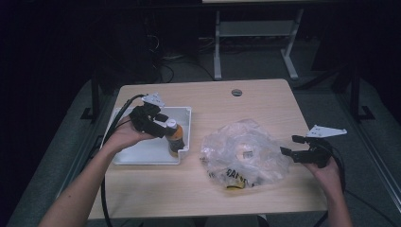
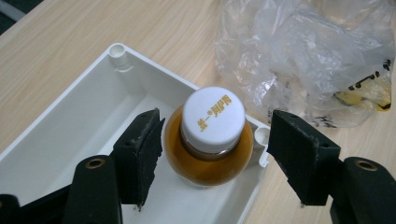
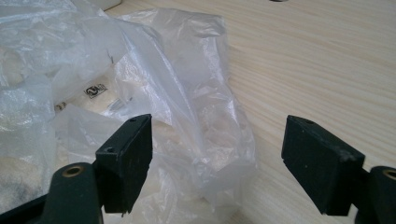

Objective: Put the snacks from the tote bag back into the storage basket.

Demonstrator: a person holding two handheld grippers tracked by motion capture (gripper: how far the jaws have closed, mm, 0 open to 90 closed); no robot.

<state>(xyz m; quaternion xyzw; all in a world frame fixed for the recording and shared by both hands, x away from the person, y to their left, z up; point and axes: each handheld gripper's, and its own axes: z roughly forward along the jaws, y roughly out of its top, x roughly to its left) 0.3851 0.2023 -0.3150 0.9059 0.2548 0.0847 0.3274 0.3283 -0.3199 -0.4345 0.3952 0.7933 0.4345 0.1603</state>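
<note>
1. Standing upright in the near right corner of the white tray (image 1: 124, 156): a small bottle (image 2: 210, 149) of amber liquid with a white cap (image 2: 213, 119).
2. Straddling that bottle from above, left gripper (image 2: 212, 154), jaws spread, a gap on each side, pads clear of the glass.
3. Lying crumpled on the wooden table (image 1: 265, 101), just right of the tray: a clear plastic bag (image 1: 243, 153).
4. Hovering at the bag's right edge, right gripper (image 3: 217, 156), jaws wide apart, pinching nothing.
</note>
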